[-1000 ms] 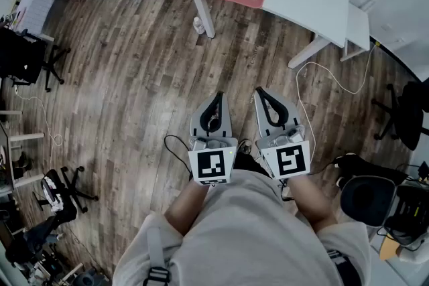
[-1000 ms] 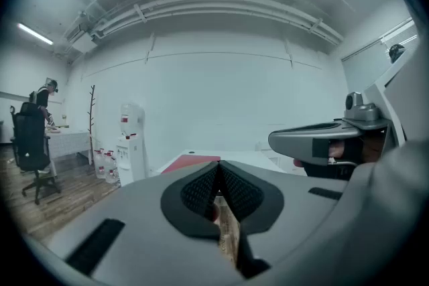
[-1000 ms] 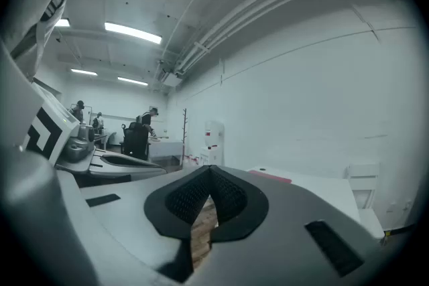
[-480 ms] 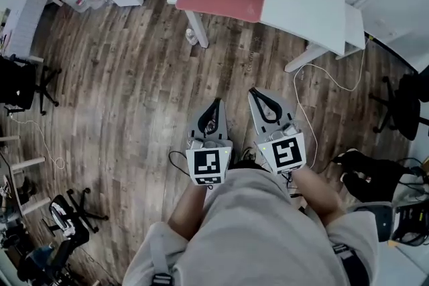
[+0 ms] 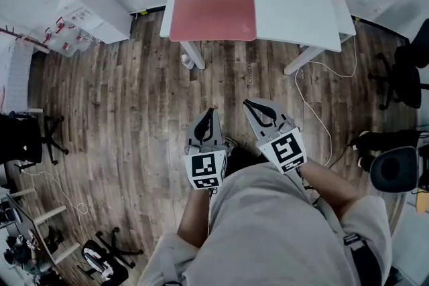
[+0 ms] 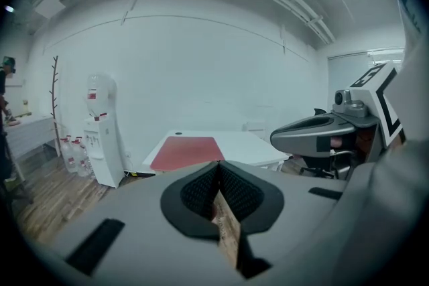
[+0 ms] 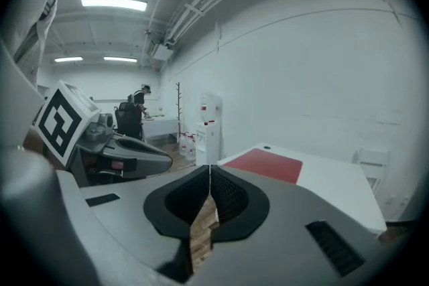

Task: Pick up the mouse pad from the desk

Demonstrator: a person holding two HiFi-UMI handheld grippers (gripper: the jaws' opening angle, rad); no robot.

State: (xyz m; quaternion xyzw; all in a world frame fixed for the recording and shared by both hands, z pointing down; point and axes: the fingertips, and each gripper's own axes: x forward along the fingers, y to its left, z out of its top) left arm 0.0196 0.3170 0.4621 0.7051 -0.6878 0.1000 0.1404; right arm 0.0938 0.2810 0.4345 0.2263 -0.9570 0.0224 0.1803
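Observation:
A red mouse pad point(image 5: 212, 6) lies flat on the left part of a white desk point(image 5: 295, 0) at the top of the head view. It also shows ahead as the mouse pad point(image 6: 184, 151) in the left gripper view and the mouse pad point(image 7: 265, 164) in the right gripper view. My left gripper point(image 5: 210, 112) and right gripper point(image 5: 249, 104) hang side by side over the wood floor, well short of the desk. Both are shut with nothing between the jaws; in their own views the left gripper point(image 6: 218, 165) and right gripper point(image 7: 209, 169) show closed tips.
White desk legs point(image 5: 191, 55) stand between me and the pad. A cable point(image 5: 315, 104) runs over the floor at right. A water dispenser point(image 6: 99, 130) stands left of the desk. Office chairs point(image 5: 402, 70) sit at the right, another chair point(image 5: 23, 137) at left.
The desk and red pad have shifted toward the centre of the head view and turned square to me. Both grippers moved forward together and stayed shut.

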